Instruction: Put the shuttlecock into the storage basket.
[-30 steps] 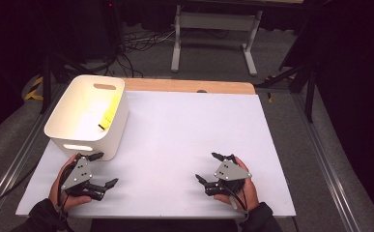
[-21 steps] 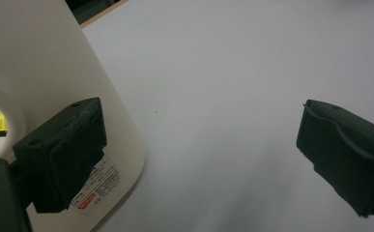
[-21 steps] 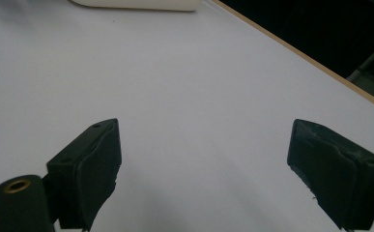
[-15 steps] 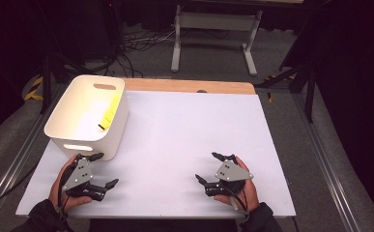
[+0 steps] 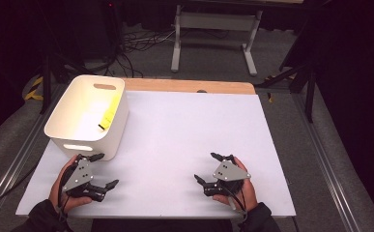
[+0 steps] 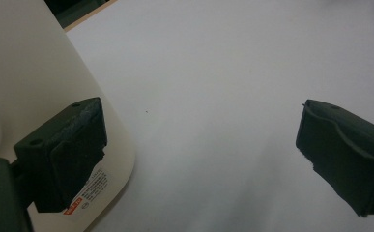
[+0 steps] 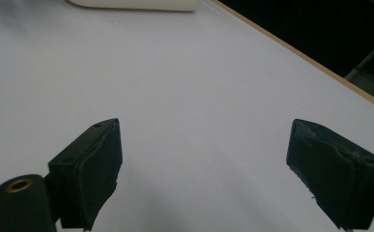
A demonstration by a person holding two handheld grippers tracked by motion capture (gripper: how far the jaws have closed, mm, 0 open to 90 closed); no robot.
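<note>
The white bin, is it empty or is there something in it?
Not empty. The bin stands upright on the table, and the high view shows a yellow item lying inside against its right wall.

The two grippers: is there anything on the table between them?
No. Between the left gripper and the right gripper, the high view shows just bare white table.

— Where are the grippers?
— Left gripper (image 5: pixel 101 170) and right gripper (image 5: pixel 208 167) sit low, each in one hand, jaws spread wide.
— Touching anything?
— Apparently not; contact underneath is unclear.
</note>
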